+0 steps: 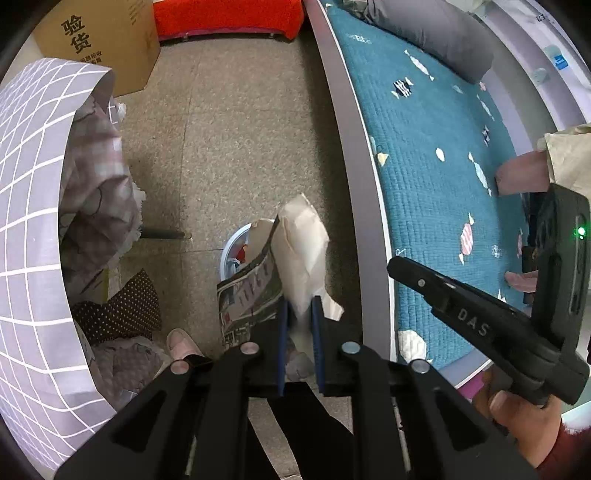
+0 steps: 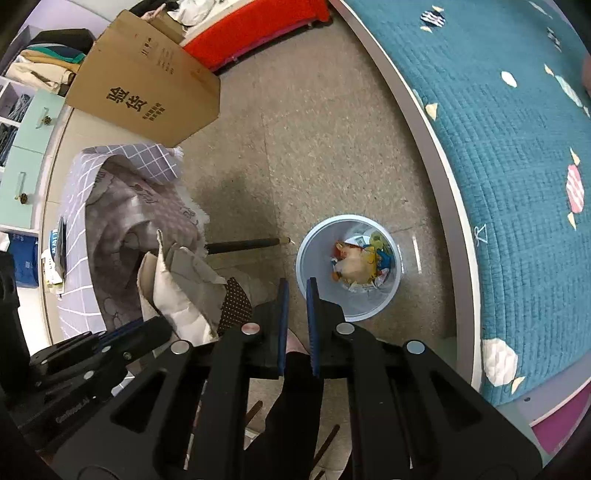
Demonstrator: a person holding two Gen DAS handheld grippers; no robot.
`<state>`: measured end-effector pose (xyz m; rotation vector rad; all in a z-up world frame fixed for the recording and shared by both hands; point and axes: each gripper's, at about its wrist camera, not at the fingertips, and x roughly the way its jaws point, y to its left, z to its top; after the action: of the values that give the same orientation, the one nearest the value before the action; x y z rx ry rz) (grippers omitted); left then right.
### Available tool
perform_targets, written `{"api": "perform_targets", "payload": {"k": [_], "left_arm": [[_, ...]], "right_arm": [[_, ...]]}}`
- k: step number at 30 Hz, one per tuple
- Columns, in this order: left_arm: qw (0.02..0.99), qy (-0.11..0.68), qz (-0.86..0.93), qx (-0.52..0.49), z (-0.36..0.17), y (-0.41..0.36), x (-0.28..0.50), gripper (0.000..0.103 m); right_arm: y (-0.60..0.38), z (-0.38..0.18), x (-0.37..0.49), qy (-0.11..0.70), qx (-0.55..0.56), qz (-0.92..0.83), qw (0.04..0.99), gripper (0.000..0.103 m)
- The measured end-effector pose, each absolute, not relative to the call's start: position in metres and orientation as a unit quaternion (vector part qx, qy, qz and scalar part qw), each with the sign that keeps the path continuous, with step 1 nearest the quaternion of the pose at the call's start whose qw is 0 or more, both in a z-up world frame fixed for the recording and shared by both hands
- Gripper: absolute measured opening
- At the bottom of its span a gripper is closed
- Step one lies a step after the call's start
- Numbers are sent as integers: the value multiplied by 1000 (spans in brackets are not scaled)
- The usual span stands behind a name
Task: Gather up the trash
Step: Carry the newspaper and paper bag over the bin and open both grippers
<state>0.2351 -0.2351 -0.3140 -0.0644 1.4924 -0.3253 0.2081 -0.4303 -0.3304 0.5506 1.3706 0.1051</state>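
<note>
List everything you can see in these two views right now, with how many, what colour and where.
Paper trash: one crumpled piece, beige, clamped in the left gripper above the bin.
Trash bin: one, pale blue, on the floor beside the bed, already holding colourful scraps.
Bed: one, teal quilt with candy print, grey frame, on the right.
Cardboard box: one, brown with black print, on the floor behind.
Checked cloth: one, grey with white lines, on the left.
Red cover: one, at the far end of the floor.
Black rod: one, lying on the floor beside the bin.
Left gripper: black, blue pads, shut on the paper.
Right gripper: black, jaws shut with nothing between them, beside the bin.
Hand: one, holding the right gripper.
</note>
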Motion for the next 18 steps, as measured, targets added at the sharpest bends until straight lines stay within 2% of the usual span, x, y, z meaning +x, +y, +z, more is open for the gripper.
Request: {"api": "perform_targets", "payload": {"k": [12,14,16,18], "left_arm": [[706,690,-157,-32,-329,-247,240,12],[705,690,-161,-30,-329,-250,241,12],[705,689,-164,-29,-329,-255,242,13],[705,688,-167,-29,-328,-259,242,13]], "right_arm": [[-441,-335,191,636,263,28,725,11],[-443,-334,187,637,264,21,724,20],[-448,-330,182,632,266,11,728,55],[-452,-323,178,625,260,4,737,56]]}}
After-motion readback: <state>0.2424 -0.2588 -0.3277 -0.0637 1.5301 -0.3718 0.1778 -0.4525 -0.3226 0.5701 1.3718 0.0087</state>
